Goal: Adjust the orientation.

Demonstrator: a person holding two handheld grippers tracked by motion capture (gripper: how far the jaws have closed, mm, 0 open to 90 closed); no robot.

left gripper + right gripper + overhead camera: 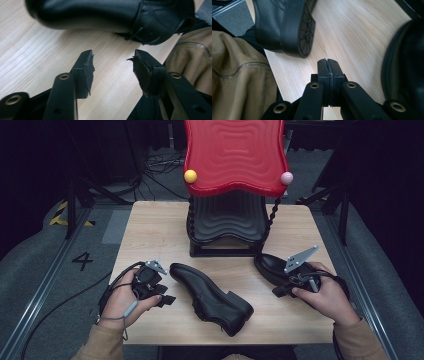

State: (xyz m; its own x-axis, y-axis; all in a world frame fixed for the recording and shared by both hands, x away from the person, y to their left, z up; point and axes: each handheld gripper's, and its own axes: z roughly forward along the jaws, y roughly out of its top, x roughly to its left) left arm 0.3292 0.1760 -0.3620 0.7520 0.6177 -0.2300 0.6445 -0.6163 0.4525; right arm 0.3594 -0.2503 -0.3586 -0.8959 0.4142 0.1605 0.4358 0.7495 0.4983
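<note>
On the floor left of the table reads "4"; left tongs gape empty, right tongs closed.

1. The shoe rack stands at the middle of the table's far edge and blocks passage there.
2. One black shoe lies slantwise across the table's middle, toward the near edge.
3. A second shoe lies near the right edge, just beside the rack's right foot.
4. Bare wood lies open at the far left corner and along the left edge.
</note>
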